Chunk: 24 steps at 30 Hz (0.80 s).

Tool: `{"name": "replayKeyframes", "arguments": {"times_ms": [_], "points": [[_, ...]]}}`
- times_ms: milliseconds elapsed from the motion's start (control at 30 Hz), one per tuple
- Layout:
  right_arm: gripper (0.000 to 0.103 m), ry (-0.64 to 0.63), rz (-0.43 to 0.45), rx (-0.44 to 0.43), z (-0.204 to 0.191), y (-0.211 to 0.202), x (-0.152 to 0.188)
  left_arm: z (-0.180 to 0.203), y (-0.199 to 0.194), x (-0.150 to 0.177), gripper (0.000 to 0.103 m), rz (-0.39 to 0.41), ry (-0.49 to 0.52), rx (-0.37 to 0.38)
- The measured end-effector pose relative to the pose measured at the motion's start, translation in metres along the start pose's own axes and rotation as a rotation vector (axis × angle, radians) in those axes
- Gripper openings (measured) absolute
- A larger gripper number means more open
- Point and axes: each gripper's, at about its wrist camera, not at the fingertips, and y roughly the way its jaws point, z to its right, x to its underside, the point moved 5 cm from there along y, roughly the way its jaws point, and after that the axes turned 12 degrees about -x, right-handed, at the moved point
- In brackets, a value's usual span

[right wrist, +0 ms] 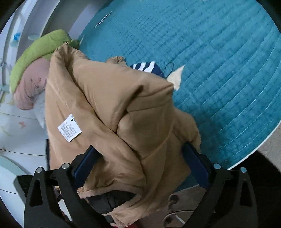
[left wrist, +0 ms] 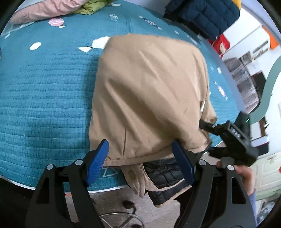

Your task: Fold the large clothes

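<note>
A tan padded jacket (left wrist: 149, 87) lies folded on the teal quilted bed cover (left wrist: 43, 96), its hem and black quilted lining (left wrist: 163, 173) hanging over the bed's near edge. My left gripper (left wrist: 140, 157) is open over that hem, blue pads wide apart with the fabric between them. At the jacket's right side the right gripper (left wrist: 209, 138) is held by a hand (left wrist: 245, 175). In the right wrist view the jacket (right wrist: 123, 105) bulges between the wide-apart jaws of the right gripper (right wrist: 140, 166), open. A white care label (right wrist: 69, 128) shows.
Green (right wrist: 38, 52) and pink bedding (right wrist: 29, 87) is piled at the bed's far side. A navy puffy garment (left wrist: 202, 14) lies at the far right corner. A navy-and-white striped cloth (right wrist: 145, 66) peeks from behind the jacket. A chair base (left wrist: 119, 217) stands on the floor below.
</note>
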Motion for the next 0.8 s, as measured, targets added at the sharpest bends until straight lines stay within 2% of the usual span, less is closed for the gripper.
{"name": "replayKeyframes", "arguments": {"times_ms": [133, 200, 267, 367, 533, 700, 800], "points": [[0.094, 0.066, -0.010, -0.111, 0.004, 0.002, 0.001, -0.031, -0.017, -0.007, 0.080, 0.054, -0.113, 0.069], [0.094, 0.095, -0.020, -0.151, 0.001, 0.002, 0.002, -0.048, -0.020, -0.009, 0.082, 0.072, -0.149, 0.049], [0.094, 0.086, -0.026, -0.151, -0.001, 0.005, 0.005, -0.059, -0.013, -0.010, 0.082, 0.051, -0.179, 0.023], [0.096, 0.083, -0.033, -0.156, -0.006, 0.008, 0.006, -0.066, 0.002, -0.009, 0.082, 0.009, -0.224, 0.052], [0.096, 0.139, -0.058, -0.239, -0.009, 0.022, 0.006, -0.053, 0.025, -0.005, 0.082, -0.049, -0.222, 0.118], [0.097, 0.108, -0.046, -0.218, -0.015, 0.028, 0.010, -0.046, 0.036, -0.010, 0.083, -0.068, -0.225, 0.124], [0.097, 0.085, -0.045, -0.210, -0.015, 0.028, 0.010, -0.039, 0.040, -0.011, 0.083, -0.061, -0.182, 0.091]]}}
